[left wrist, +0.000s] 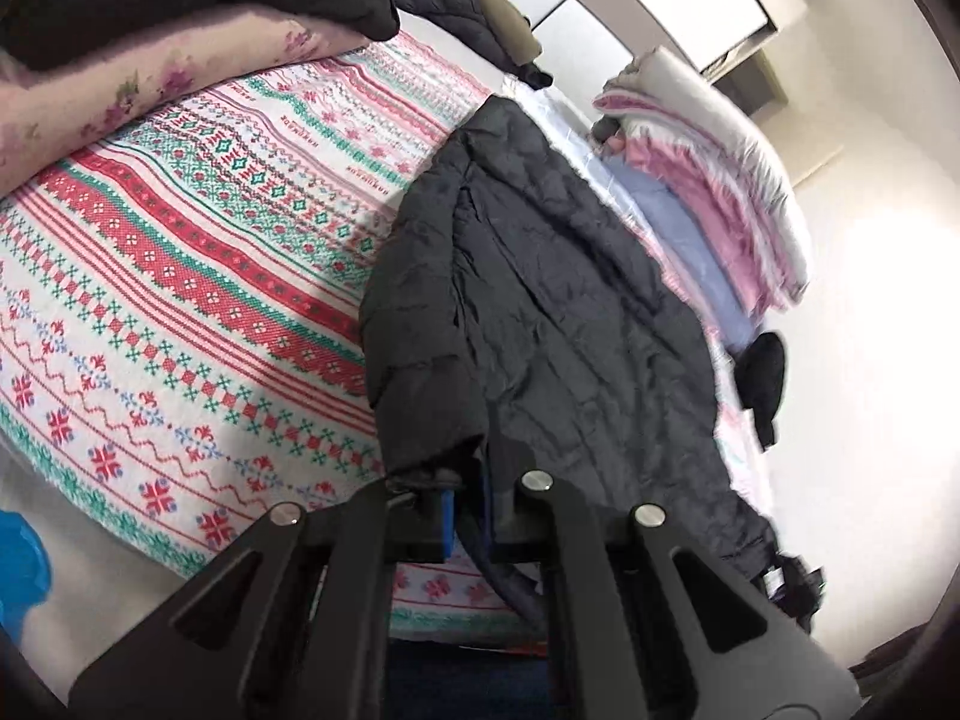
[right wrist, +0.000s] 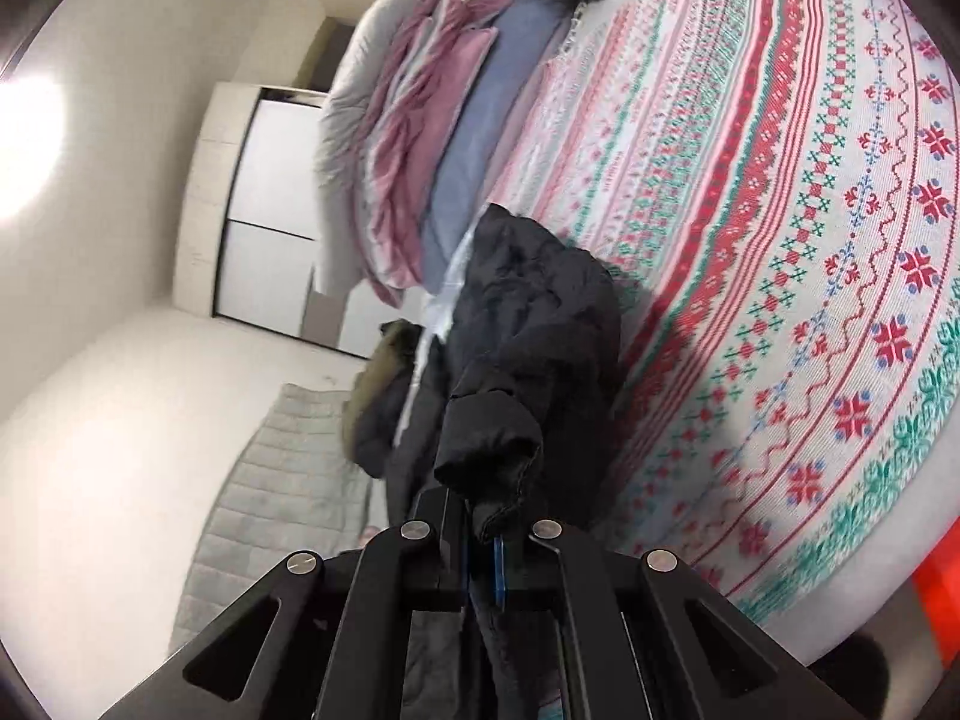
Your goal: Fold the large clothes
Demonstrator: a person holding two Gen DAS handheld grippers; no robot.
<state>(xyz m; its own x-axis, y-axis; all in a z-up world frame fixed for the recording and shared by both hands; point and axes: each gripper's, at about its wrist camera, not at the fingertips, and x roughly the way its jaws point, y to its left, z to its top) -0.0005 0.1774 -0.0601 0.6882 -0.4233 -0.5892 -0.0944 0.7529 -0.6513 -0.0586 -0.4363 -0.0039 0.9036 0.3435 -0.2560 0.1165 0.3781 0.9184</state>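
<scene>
A dark padded jacket (left wrist: 540, 312) hangs lifted above the bed with its red, green and white patterned cover (left wrist: 180, 252). My left gripper (left wrist: 471, 516) is shut on the jacket's lower edge, with fabric pinched between the blue pads. In the right wrist view the same jacket (right wrist: 528, 336) hangs bunched, a sleeve cuff (right wrist: 489, 459) drooping in front. My right gripper (right wrist: 483, 558) is shut on the jacket fabric. The view is tilted in both cameras.
Folded pink, blue and grey bedding (left wrist: 720, 180) is stacked at the bed's head, also in the right wrist view (right wrist: 432, 138). Other dark coats (left wrist: 456, 6) lie at the far side. A grey quilted mat (right wrist: 270, 492) and a wardrobe (right wrist: 264, 180) show beyond.
</scene>
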